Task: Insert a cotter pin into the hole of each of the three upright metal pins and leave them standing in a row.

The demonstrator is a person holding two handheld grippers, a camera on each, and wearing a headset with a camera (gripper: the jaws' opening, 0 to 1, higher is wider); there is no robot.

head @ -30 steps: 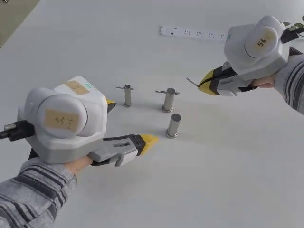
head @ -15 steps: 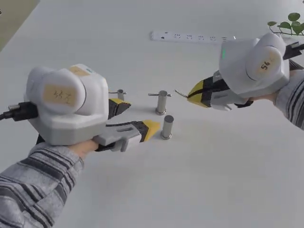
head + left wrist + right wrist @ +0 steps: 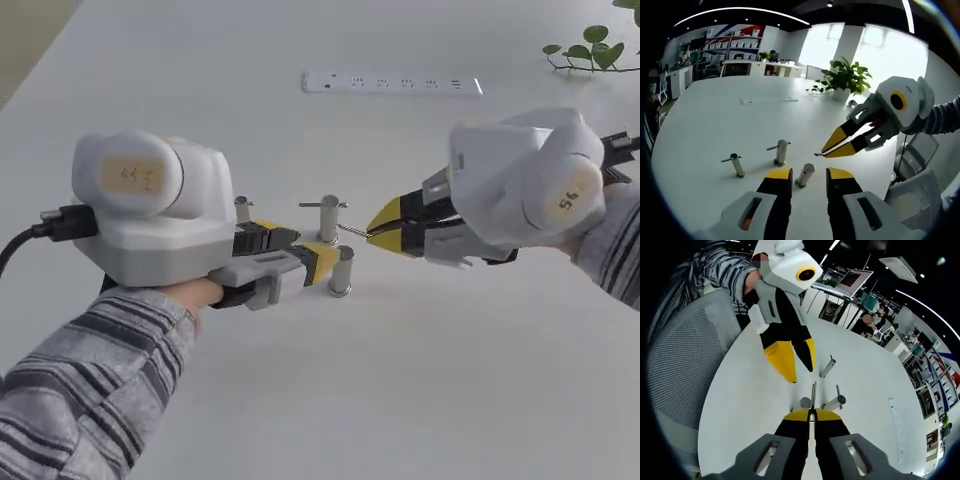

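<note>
Between closed right fingers (image 3: 798, 417), cotter pin (image 3: 813, 391)

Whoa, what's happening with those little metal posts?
A person holds tongs in each hand. The right tongs pinch a cotter pin, aimed toward the bare metal pin. The left tongs are open, right by that pin. The other two metal pins stand upright, each with a cotter pin already through it.

White left tool (image 3: 306, 250), white right tool (image 3: 373, 228), yellow-tipped jaws, striped sleeves (image 3: 88, 392)
</note>
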